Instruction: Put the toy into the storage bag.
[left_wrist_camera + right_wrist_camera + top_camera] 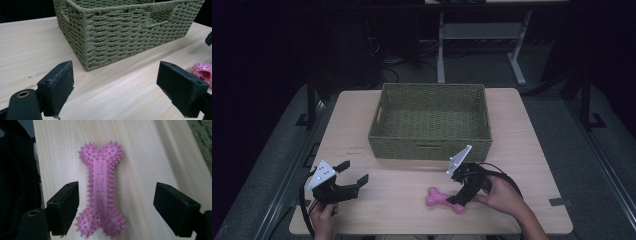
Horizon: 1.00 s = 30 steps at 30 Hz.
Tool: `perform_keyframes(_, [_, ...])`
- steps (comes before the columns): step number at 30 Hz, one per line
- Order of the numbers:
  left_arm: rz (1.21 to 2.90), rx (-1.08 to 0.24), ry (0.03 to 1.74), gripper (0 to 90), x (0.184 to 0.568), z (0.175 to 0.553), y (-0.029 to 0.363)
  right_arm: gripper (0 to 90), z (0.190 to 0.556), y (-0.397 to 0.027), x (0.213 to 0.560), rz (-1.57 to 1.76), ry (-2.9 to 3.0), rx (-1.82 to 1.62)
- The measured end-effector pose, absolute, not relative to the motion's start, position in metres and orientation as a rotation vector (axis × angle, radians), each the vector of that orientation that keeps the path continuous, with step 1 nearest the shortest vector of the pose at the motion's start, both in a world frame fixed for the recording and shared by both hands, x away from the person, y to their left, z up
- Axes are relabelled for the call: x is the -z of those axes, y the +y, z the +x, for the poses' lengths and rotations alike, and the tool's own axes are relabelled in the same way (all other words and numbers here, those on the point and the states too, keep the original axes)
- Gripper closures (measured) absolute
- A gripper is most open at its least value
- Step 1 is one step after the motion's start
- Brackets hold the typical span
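Before the empty basket (430, 121), both wide-jawed grippers, left (354, 176) and right (455, 199), grip nothing; right straddles the bone (445, 200).

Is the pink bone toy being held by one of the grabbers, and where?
Nothing is held. The right gripper stands open around the pink spiky bone toy, its pads apart from the shaft, and the toy lies on the table. The left gripper is open over bare table.

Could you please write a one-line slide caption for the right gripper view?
Right gripper open above a spiky pink bone-shaped toy lying flat on the wooden table, jaws either side of it.
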<state>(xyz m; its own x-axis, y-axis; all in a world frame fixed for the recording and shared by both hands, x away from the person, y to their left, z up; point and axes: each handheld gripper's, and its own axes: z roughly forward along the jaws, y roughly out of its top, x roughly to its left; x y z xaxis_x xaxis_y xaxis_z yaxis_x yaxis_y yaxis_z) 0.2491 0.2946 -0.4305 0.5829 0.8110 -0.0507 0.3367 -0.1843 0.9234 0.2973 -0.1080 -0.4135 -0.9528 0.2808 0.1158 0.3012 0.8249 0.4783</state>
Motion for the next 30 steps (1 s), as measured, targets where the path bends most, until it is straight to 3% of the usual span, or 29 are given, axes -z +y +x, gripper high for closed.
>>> perform_keyframes(8, [1.765, -0.567, 0.945, 13.8, 0.430, 0.249, 0.295, 24.9, 0.294, -0.091, 0.421, -0.408, -2.977, 0.722])
perform_keyframes(22, [1.766, -0.563, 0.943, 13.8, 0.430, 0.248, 0.295, 45.2, 0.289, -0.080, 0.433, -0.349, -3.010, 0.615])
perform_keyframes(30, [1.765, -0.560, 0.943, 13.8, 0.430, 0.248, 0.294, 51.7, 0.287, -0.074, 0.439, -0.318, -3.046, 0.572])
